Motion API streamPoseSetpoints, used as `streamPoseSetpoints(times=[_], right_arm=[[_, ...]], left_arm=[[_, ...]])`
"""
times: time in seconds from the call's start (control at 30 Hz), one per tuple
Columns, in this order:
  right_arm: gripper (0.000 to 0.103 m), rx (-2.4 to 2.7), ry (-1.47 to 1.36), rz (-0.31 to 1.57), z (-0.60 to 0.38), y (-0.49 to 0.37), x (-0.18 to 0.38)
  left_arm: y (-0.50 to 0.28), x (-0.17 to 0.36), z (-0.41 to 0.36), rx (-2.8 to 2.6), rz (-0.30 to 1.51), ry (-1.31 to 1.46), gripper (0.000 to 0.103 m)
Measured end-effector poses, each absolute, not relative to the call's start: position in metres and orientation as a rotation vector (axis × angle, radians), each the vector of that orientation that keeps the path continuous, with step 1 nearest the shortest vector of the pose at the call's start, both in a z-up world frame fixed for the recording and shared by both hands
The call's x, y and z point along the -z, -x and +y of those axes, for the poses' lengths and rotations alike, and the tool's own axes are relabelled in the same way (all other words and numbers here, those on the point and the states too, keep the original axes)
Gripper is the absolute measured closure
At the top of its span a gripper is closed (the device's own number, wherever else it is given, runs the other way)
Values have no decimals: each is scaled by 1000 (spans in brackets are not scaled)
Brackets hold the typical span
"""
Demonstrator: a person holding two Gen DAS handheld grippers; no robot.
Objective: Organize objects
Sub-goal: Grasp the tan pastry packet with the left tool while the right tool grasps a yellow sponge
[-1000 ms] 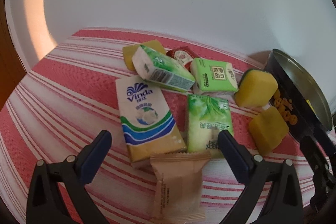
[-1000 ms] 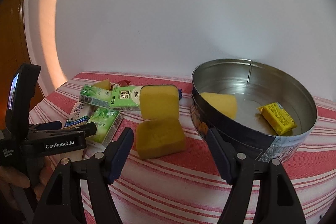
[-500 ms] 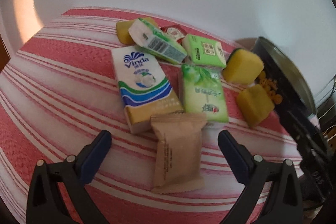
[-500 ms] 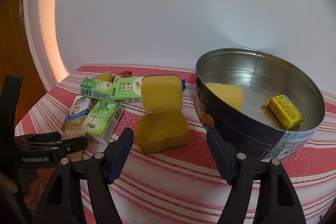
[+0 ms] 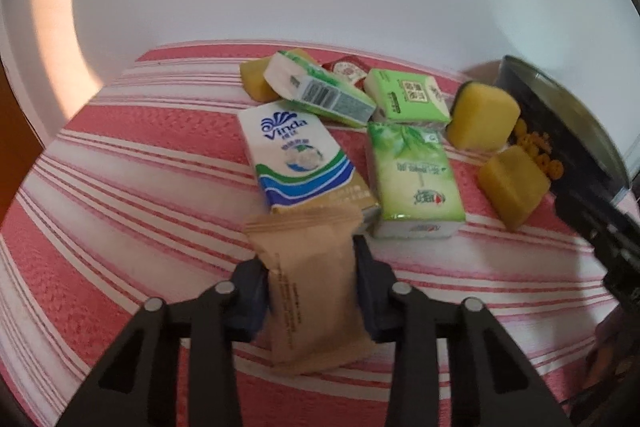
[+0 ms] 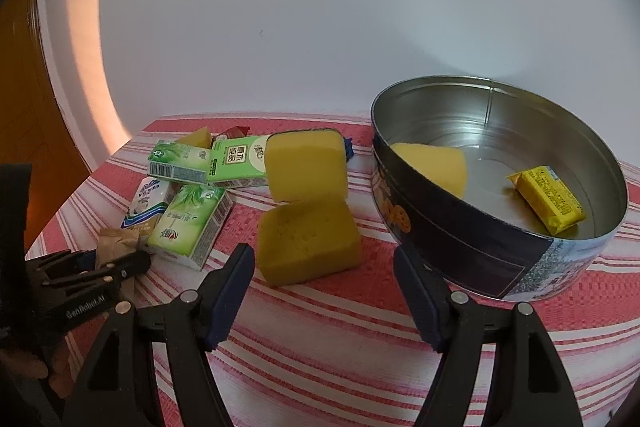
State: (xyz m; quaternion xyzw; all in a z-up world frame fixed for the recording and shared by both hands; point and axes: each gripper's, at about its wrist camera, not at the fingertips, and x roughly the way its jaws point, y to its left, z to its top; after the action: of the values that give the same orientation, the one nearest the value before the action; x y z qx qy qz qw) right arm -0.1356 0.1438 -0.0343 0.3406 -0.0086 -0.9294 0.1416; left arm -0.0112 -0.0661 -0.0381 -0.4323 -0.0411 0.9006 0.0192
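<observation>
Brown packet [image 5: 316, 291]: flat, crinkly wrapper, lower centre of the left wrist view. The left tool [image 5: 310, 291] is closed on both its long edges, nothing else in its grip. The packet's far end touches or overlaps the near end of the white tissue pack [image 5: 298, 159]; whether it has left the cloth cannot be told.

Risk, judged: the wrapper is thin and slick, pinched only across its width, so it could buckle or slide out when lifted. Its far end may also drag the white tissue pack along.

Neighbours: green tissue pack [image 5: 414, 179] just beside the white one, at centre right; two more green packs [image 5: 328, 95] and a small red sachet [image 5: 346, 69] piled behind, upper centre. Two yellow sponges [image 6: 308, 243] lie stacked between the pile and the tin.

Round tin [image 6: 472, 263]: right half of the right wrist view, holding a sponge piece [image 6: 436, 167] and a yellow packet [image 6: 548, 199]. Probable destination. A carry across could clip the sponges or the tin wall.

Right tool [image 6: 324, 291]: wide open, empty, low centre of its frame, facing the lower sponge, apart from it.

Bench: covered by a red-and-white striped cloth [image 6: 360, 339].
</observation>
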Motion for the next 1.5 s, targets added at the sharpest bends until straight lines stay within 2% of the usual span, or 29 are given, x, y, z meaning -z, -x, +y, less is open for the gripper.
streamPoseSetpoints(times=[0.33, 0.57, 0.8, 1.17, 1.5], right_arm=[[29, 2649, -1038, 11, 131, 149, 40], [29, 2611, -1121, 63, 114, 171, 49], [29, 2582, -1221, 164, 93, 193, 61], [35, 2515, -1162, 47, 108, 181, 58], [35, 2546, -890, -73, 116, 144, 20]], left_arm=[[10, 6, -92, -2938, -266, 997, 67], [10, 5, -109, -2937, -362, 966, 67], [15, 11, -102, -2927, -324, 1012, 67], [17, 17, -105, -2962, -316, 1036, 67], [14, 10, -95, -3003, -288, 959, 67]])
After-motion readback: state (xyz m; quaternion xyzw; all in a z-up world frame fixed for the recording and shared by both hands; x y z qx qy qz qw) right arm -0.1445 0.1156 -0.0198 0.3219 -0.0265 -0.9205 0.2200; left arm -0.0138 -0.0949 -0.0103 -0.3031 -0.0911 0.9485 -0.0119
